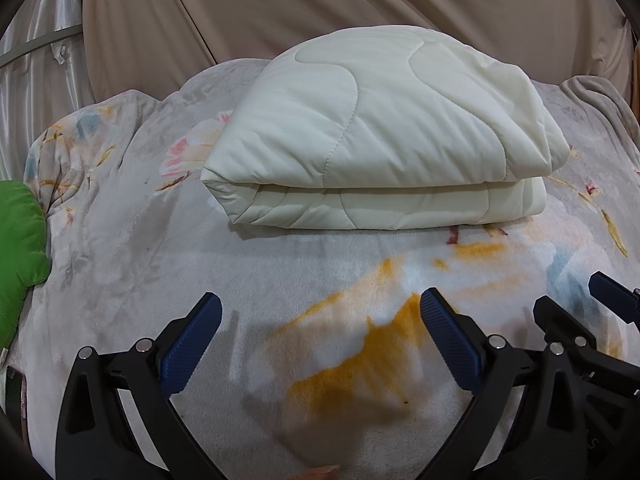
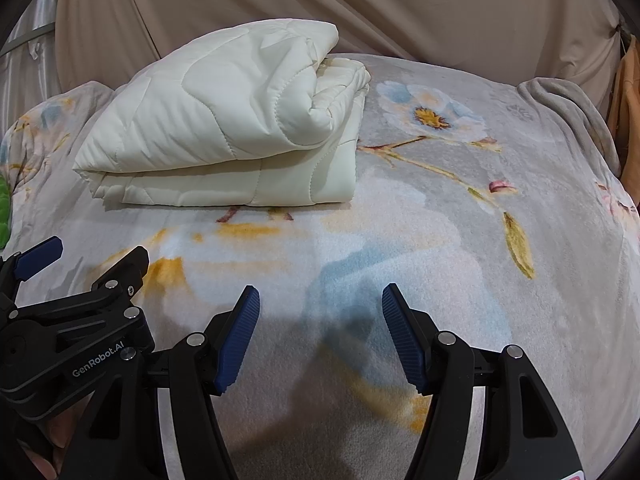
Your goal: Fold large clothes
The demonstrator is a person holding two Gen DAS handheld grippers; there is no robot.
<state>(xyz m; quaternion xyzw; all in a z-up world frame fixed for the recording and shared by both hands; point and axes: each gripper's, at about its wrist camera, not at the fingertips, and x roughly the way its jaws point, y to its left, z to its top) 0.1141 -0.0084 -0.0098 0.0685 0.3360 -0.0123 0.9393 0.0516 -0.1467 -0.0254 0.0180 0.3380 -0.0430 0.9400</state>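
The cream quilt [image 1: 372,132] sits folded on the flowery blanket [image 1: 360,272], well beyond both claws. The left claw [image 1: 320,340] and right claw [image 2: 320,332] hang side by side, spread wide, holding nothing. Something green [image 1: 20,240], maybe a cushion, lies at the left edge.

We hold both grippers low and side by side: left gripper [image 1: 320,320] spread wide, gripping nothing; right gripper [image 2: 320,320] just beside it, blue pads [image 2: 236,344] parted, also unloaded.
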